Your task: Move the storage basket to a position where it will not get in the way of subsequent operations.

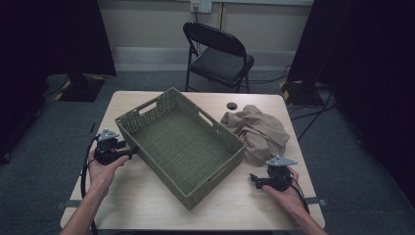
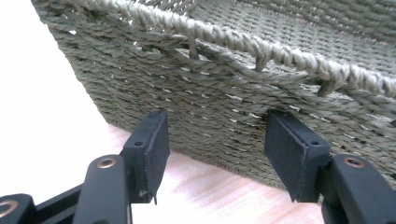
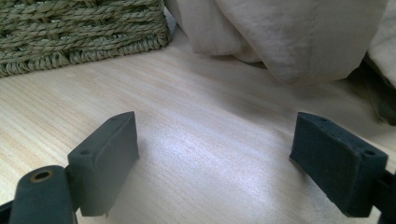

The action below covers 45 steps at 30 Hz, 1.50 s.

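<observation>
Here, left gripper against basket

Olive-green woven basket, beige cloth, pale wood-grain table, seemingly black chair

Black folding chair on grey carpet beyond the table's far edge, dark curtains at far left and right, cables on the floor, wall socket far centre.

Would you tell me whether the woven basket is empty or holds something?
Empty: the high view shows the basket with bare woven floor, while the beige cloth lies crumpled on the table beside it.
</observation>
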Available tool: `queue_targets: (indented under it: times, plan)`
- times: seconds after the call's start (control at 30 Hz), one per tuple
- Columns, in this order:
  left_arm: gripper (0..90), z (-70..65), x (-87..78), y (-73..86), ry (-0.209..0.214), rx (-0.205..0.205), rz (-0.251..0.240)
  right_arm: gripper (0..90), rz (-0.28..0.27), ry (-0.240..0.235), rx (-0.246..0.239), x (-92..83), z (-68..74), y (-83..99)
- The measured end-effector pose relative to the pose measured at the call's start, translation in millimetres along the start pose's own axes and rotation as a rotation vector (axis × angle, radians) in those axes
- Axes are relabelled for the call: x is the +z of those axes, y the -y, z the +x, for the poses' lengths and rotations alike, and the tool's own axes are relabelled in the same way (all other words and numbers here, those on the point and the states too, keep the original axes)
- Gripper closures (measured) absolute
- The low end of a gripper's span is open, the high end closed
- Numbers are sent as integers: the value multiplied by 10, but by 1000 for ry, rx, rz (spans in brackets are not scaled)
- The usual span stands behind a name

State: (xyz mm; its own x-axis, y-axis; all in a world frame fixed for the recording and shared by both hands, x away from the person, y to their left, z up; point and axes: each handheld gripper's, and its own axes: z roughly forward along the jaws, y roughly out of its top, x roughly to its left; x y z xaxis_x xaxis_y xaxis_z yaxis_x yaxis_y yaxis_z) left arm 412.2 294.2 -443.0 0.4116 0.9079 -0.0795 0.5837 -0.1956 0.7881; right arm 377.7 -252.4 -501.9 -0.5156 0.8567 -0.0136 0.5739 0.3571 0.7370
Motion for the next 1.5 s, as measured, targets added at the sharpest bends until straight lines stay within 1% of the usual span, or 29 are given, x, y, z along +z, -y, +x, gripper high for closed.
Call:
queue_targets:
  times: [0.07, 0.1, 0.13, 0.17, 0.23, 0.3, 0.4, 0.43, 0.47, 0.5, 0.53, 0.57, 0.63, 0.67, 0.73, 0.77, 0.8, 0.83, 0.87, 0.9, 0.93, 1.0, 1.03, 1.07, 1.13, 1.2, 1.3, 1.4, 1.5]
  plan:
    - [414, 10, 10, -1, 8, -7, 1, 139, 0, -1, 0, 1, 0, -1]
    - [399, 23, 13, 1, 2, -17, 0, 139, 0, -1, -1, 2, 0, -2]
    - [383, 30, 20, 5, 13, -37, -4, 139, -1, -2, -1, 3, 0, -2]
    - [399, 35, 27, 7, 24, -35, -8, 140, -1, -2, -1, 3, 0, -2]
    - [406, 35, 25, 2, 13, -21, -12, 140, 0, -2, -1, 3, 0, -2]
    - [412, 30, 35, -5, 10, -32, -12, 140, -1, -2, -1, 3, 0, -2]
    - [406, 17, 43, -38, -20, 0, 1, 139, 0, -2, -1, 4, 0, -3]
    - [397, 10, 46, -51, -26, -7, 6, 139, 0, -3, -2, 4, 0, -4]
    - [402, 1, 39, -66, -34, 1, 19, 139, 0, -3, -2, 5, 0, -4]
    - [403, -12, 24, -77, -46, 13, 30, 139, 0, -3, -2, 5, 0, -4]
    - [402, -19, 2, -78, -43, 3, 28, 139, 0, -3, -2, 5, 0, -4]
    - [402, -15, -32, -72, -23, -14, 22, 139, 0, -3, -2, 5, 0, -4]
    - [397, -29, -112, -53, -36, -8, 22, 140, -1, -2, -2, 5, 1, -4]
    - [382, -25, -164, -40, -32, -12, 10, 140, 0, -3, -2, 4, 1, -4]
    - [350, 2, -276, -4, 0, -81, -41, 139, 0, -3, -2, 4, 1, -4]
    - [314, 9, -325, 7, -7, -98, -54, 140, 0, -2, -2, 4, 1, -4]
    - [291, 22, -365, 12, 2, -106, -65, 139, -1, -2, -2, 5, 1, -4]
    - [268, 29, -403, 16, 9, -133, -80, 139, 0, -3, -2, 5, 1, -4]
    - [244, 31, -438, 11, 22, -159, -89, 139, 0, -3, -2, 5, 1, -4]
    - [220, 25, -466, 2, 53, -169, -103, 139, 0, -2, -2, 4, 1, -4]
    - [212, 2, -492, -13, 63, -173, -115, 140, 0, -3, -2, 5, 1, -4]
    - [186, -85, -558, -69, 66, -147, -149, 140, 0, -3, -2, 5, 1, -4]
    - [179, -135, -580, -101, 75, -148, -160, 140, 0, -3, -2, 5, 1, -4]
    - [178, -182, -589, -131, 97, -145, -160, 140, 0, -2, -2, 5, 1, -4]
    - [163, -290, -580, -180, 97, -118, -143, 139, 0, -3, -1, 5, 1, -4]
    - [159, -379, -535, -200, 135, -100, -128, 139, 0, -3, -2, 5, 1, -4]
    - [166, -459, -440, -182, 125, -114, -109, 140, 0, -2, -2, 5, 1, -4]
    - [159, -503, -340, -149, 138, -131, -84, 139, 0, -2, -2, 5, 1, -4]
    - [156, -551, -226, -162, 123, -121, -48, 140, 0, -3, -2, 6, 1, -5]
